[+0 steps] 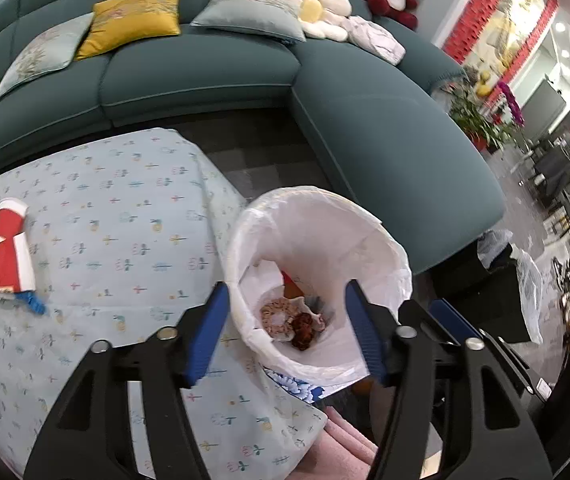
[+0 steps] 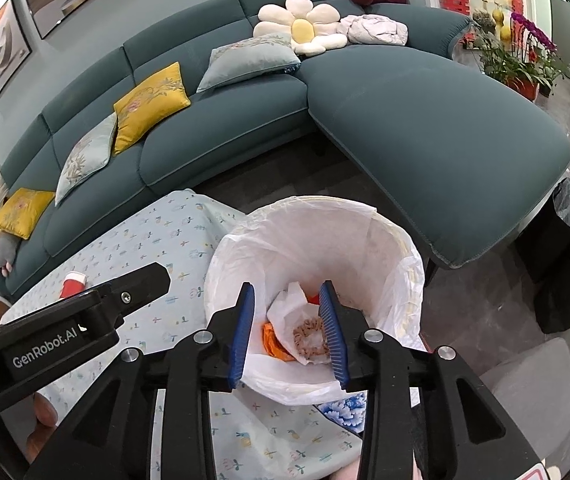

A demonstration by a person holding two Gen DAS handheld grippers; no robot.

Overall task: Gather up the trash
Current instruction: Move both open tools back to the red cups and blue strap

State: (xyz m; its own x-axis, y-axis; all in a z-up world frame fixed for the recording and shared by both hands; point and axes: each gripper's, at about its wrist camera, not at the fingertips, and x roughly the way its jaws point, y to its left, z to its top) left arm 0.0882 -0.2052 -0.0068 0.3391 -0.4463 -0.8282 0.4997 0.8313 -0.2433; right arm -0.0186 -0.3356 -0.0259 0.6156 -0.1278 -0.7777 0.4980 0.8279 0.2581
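A teal sofa (image 1: 205,76) curves behind my cloth-covered desk (image 1: 125,220). My left fingers (image 1: 285,332) are spread wide and empty; my right fingers (image 2: 287,332) are partly open and empty. Both hover over the lined bin (image 1: 325,216) holding scraps. A red carton (image 1: 7,248) lies on the desk.

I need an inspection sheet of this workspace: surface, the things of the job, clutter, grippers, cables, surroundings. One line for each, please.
Surface: table with a light patterned tablecloth.
Job's things: white-lined trash bin beside the table, holding food scraps and crumpled wrappers; red and white paper cup lying on its side on the cloth, a small blue scrap at its end.
Clutter: nothing else seen on the cloth.
Grippers: left hand-held gripper open and empty over the bin; right hand-held gripper open and empty over the bin.
Cables: nothing seen.
Surroundings: teal sofa with cushions, potted plants.
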